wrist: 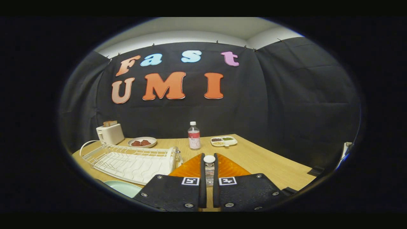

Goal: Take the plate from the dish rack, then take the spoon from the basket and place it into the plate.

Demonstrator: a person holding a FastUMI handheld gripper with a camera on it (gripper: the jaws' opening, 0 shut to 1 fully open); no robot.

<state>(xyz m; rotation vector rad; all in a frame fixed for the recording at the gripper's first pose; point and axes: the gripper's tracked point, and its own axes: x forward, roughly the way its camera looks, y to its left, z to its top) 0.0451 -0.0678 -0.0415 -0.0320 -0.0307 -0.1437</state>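
Now 1 spoon [209, 170] – jaws clamped (1 plate [122, 187]).

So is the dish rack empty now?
Yes: the rack has bare wires, and the plate lies beside it. The gripper is shut on the spoon.

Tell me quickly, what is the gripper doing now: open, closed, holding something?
Gripper: closed on the handle of the white spoon with a patterned handle, held upright between both fingers, above the wooden table.
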